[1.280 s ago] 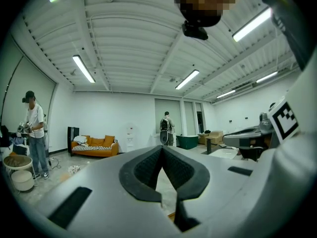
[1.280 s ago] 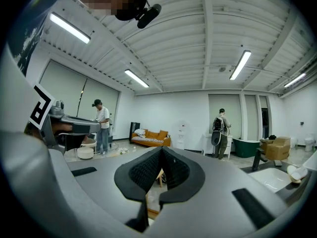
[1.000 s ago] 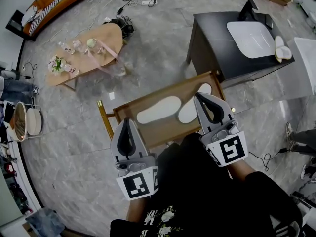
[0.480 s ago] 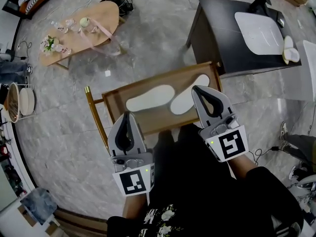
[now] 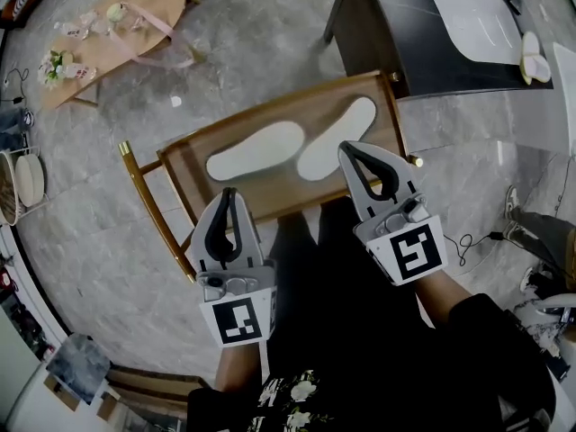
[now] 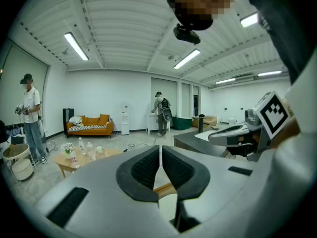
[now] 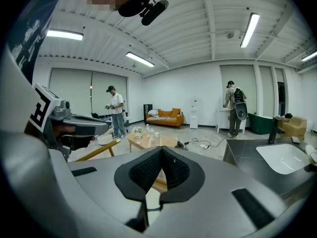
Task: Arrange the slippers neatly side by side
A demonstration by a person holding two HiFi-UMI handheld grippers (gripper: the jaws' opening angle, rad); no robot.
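Task not yet begun. Left slipper [image 5: 255, 150] and right slipper [image 5: 336, 138] lie splayed at an angle on the wooden bench [image 5: 288, 196]. Left gripper [image 5: 229, 193] and right gripper [image 5: 351, 150], jaws together and empty, hover at its near edge.

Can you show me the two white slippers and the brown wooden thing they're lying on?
Slipper at picture's left [image 5: 255, 149]: head view, middle of its sole.
Slipper at picture's right [image 5: 336, 139]: head view, middle of its sole.
Wooden stand [image 5: 279, 192]: head view, bare board in front of the slippers.

Grey marble floor [image 5: 270, 61], orange sofa [image 6: 89, 125]
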